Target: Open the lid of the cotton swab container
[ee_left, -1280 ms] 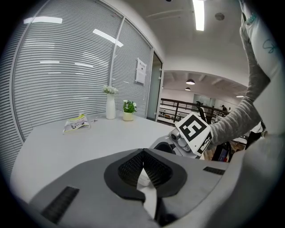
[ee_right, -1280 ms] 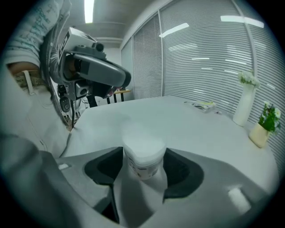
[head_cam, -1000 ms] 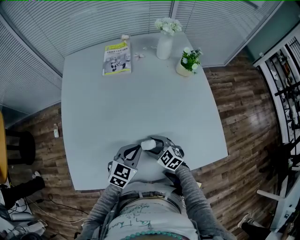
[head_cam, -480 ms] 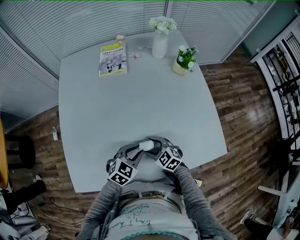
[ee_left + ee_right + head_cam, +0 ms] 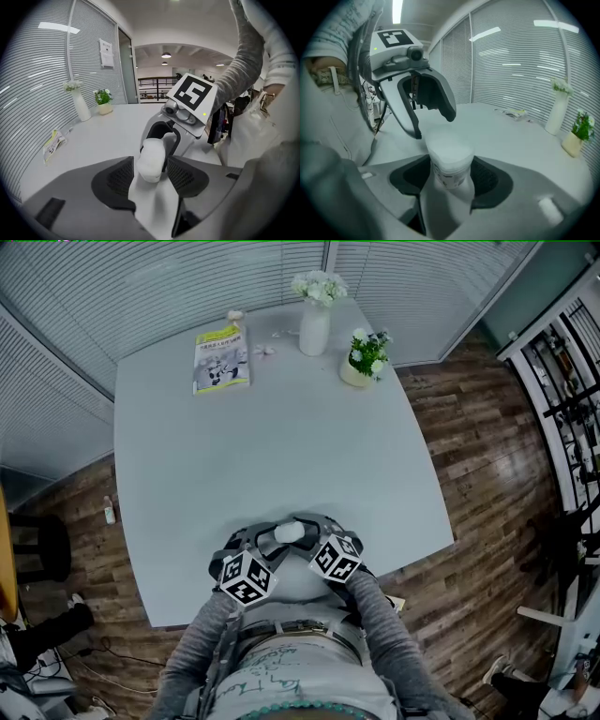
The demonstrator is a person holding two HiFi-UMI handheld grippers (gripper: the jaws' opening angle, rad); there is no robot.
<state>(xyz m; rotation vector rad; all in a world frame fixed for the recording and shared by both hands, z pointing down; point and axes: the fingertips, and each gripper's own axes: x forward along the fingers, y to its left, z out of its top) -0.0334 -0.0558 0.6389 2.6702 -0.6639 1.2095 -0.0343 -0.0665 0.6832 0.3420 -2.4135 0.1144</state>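
left claw (image 5: 149, 177) just opening, rolled, swab container (image 5: 151, 157) between

White swab container (image 5: 287, 532), pale grey table (image 5: 281, 446), yellow-green booklet (image 5: 221, 359), white vase (image 5: 313, 332), brown plank floor (image 5: 487, 456)

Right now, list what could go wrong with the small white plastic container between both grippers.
The left gripper has just been opening its jaws around the top of the small white plastic container, so a pull now could slip off. Only the right gripper clamps it, near the edge of the grey table; a lost grip might drop it.
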